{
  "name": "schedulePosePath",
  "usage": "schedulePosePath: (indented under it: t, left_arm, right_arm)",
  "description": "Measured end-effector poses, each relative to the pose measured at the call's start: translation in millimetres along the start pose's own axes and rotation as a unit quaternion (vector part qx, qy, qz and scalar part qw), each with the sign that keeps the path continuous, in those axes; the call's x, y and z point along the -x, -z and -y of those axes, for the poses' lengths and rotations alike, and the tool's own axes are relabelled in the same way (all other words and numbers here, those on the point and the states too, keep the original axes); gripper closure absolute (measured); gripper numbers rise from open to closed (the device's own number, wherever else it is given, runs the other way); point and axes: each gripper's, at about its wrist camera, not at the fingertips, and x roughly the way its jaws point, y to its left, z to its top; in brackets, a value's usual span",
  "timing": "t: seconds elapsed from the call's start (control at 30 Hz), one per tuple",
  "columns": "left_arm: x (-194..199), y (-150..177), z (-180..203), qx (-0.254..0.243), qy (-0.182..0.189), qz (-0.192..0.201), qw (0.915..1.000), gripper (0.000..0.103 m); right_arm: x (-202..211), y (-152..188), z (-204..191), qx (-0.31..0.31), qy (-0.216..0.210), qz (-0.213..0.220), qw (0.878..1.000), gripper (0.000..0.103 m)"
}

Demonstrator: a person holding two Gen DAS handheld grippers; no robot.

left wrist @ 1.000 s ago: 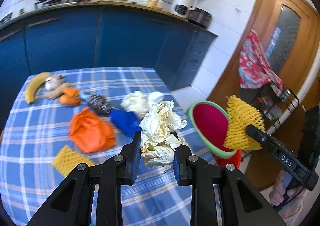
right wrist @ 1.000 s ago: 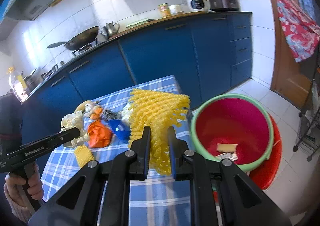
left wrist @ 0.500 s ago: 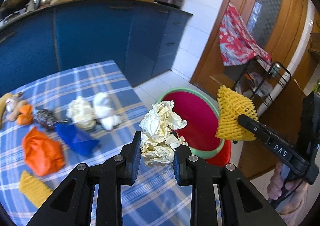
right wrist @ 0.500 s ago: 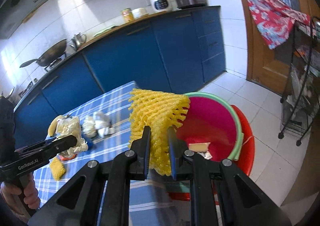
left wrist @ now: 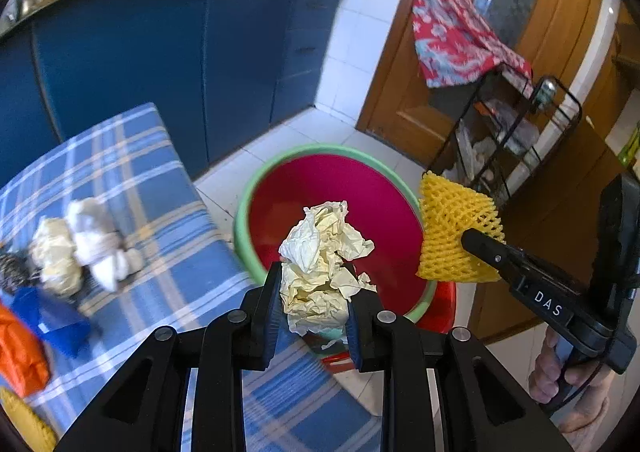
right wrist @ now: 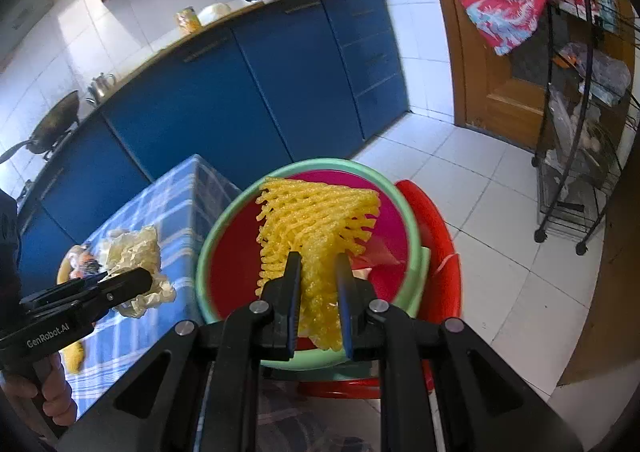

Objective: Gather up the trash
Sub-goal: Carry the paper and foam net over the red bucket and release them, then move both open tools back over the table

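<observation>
My left gripper is shut on a crumpled cream paper ball and holds it over the near rim of a red bin with a green rim. My right gripper is shut on a yellow foam fruit net and holds it above the same bin. Each gripper shows in the other's view: the right one with the net, the left one with the paper ball. Some scraps lie inside the bin.
The blue plaid table still carries white and cream wads, a blue scrap, an orange bag and another yellow net. A red stool stands under the bin. A black wire rack and a wooden door are to the right.
Both grippers have swung right from over the table to over the bin, each still holding its piece of trash.
</observation>
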Motion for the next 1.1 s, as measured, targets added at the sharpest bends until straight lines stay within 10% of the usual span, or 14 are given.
schedulePosePath:
  t: [0.47,0.67,1.1]
  left_arm:
    - [-58.4,-10.4,16.1,-0.021,-0.021,-0.036,0.9989,0.071]
    - [-59.1,-13.1,15.7,-0.022,-0.032,-0.035,0.9986,0.052]
    - [-41.7,-14.4,0.9,0.001,-0.043,-0.017,0.9989,0.050]
  right_arm:
    - [-42.4,4.3,27.7,-0.015,0.021,-0.042,0.999,0.082]
    - [-50.3,1.7,29.6,-0.023,0.016,-0.053,0.998,0.076]
    - [-44.4,-2.3,25.8,-0.022,0.010,-0.044,0.999,0.060]
